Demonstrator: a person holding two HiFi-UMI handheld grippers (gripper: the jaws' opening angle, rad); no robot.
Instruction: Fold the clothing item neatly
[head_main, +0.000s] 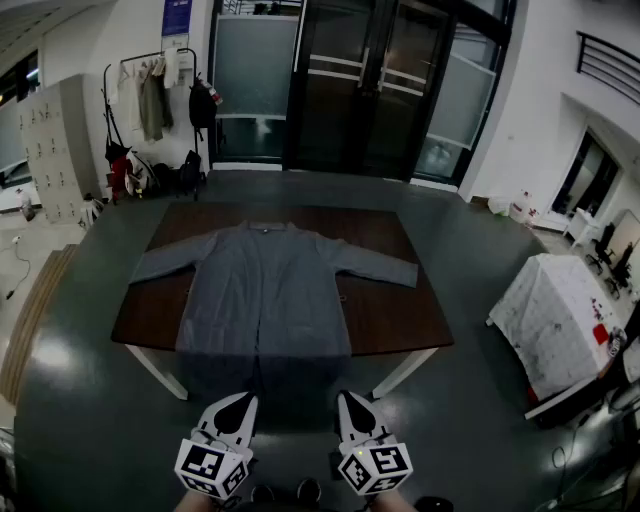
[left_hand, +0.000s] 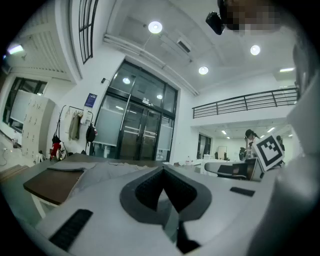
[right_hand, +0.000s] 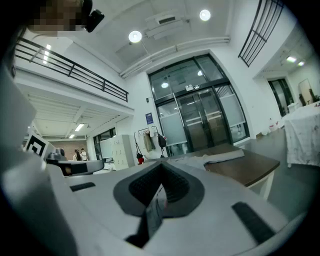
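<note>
Grey coat (head_main: 262, 290) lies spread flat on the brown desk (head_main: 400, 320), straight ahead of the left tool (head_main: 240, 402) and the right tool (head_main: 350, 402) and well apart from both. Its collar is at the far side, one sleeve is stretched out to each side, and its hem hangs over the desk's near edge toward the tools. Far ahead and to the left of the left tool, a clothes rack (head_main: 150, 95) with hanging garments and bags stands against the wall, with pale lockers (head_main: 55, 150) beside it. The left tool is held level and low in front of the desk, its jaws pressed together with nothing between them; in the left gripper view the coat and a corner of the desk lie ahead and a little to its left. Just beside it the right tool points the same way, its jaws likewise closed tight and empty. Beyond the desk, past both tools, are dark glass doors (head_main: 370, 80). Off to the right of the right tool, a table draped in white cloth (head_main: 550, 310) stands near the desk without touching it.
</note>
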